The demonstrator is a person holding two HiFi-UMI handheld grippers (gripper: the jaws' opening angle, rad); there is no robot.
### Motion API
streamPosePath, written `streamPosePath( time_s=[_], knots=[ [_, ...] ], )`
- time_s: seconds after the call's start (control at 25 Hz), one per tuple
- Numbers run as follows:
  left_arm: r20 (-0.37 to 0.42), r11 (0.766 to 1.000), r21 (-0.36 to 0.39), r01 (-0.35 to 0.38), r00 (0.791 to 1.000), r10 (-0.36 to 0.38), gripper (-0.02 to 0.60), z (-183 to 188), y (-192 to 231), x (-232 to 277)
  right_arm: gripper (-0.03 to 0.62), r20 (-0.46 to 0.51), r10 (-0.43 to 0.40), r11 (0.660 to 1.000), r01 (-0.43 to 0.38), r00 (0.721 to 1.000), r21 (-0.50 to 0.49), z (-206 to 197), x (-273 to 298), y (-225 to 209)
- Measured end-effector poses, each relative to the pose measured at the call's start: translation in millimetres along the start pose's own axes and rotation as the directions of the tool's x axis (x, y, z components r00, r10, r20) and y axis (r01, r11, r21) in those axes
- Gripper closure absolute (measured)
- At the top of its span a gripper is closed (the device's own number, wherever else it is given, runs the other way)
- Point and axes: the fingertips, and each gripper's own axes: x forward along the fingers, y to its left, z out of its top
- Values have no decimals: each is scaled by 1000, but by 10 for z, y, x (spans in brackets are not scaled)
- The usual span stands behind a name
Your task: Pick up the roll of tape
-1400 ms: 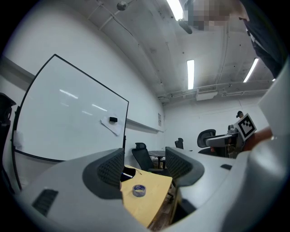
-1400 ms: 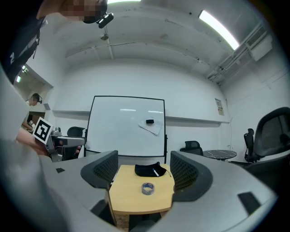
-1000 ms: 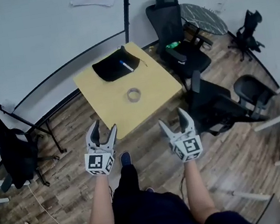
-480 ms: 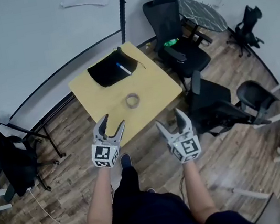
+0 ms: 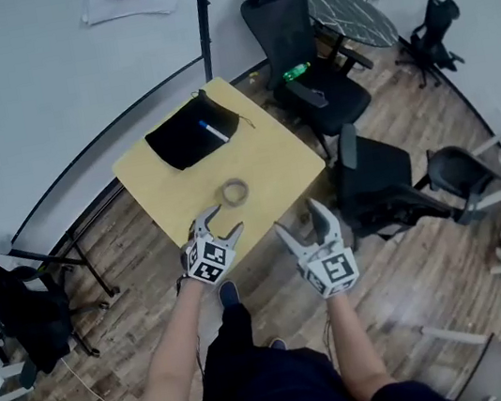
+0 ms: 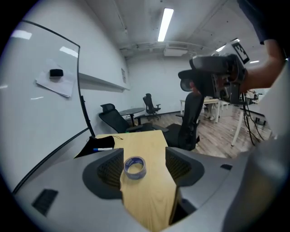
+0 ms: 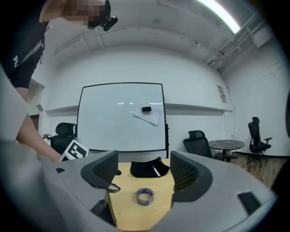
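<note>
The roll of tape (image 5: 234, 191) lies flat near the middle of a small yellow table (image 5: 263, 162). It shows between the jaws in the left gripper view, the tape (image 6: 135, 167) a short way ahead, and in the right gripper view, the tape (image 7: 145, 196) further off. My left gripper (image 5: 220, 225) is open at the table's near edge, just short of the tape. My right gripper (image 5: 304, 224) is open too, off the table's near right corner, holding nothing.
A black cloth (image 5: 190, 133) with a marker (image 5: 212, 131) on it lies at the table's far side. A whiteboard (image 5: 49, 76) stands behind. Black office chairs (image 5: 311, 61) crowd the table's right side. Wooden floor (image 5: 126, 254) lies to the left.
Both grippers have moved forward toward the table; the left one has gone furthest and now reaches the near edge by the tape. The tape has not moved.
</note>
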Motion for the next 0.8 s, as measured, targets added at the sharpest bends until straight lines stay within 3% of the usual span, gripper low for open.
streamPosePath(
  time_s=[0.16,0.4,0.56,0.8],
  knots=[
    [-134,995,56,82,988,-74,311,-283,-5,387,267,-2,-5,1000,5,1000,3,-40,110,-7],
    [-277,973,116,198,947,-160,311,-607,16,851,267,-26,-14,1000,15,1000,13,-190,258,-62],
    [-341,953,183,243,925,-171,311,-717,48,1035,267,-14,-17,999,18,1000,44,-202,323,-67],
    [-463,899,272,344,866,-191,311,-931,17,1176,267,-15,-37,996,38,999,77,-182,404,-100]
  ],
)
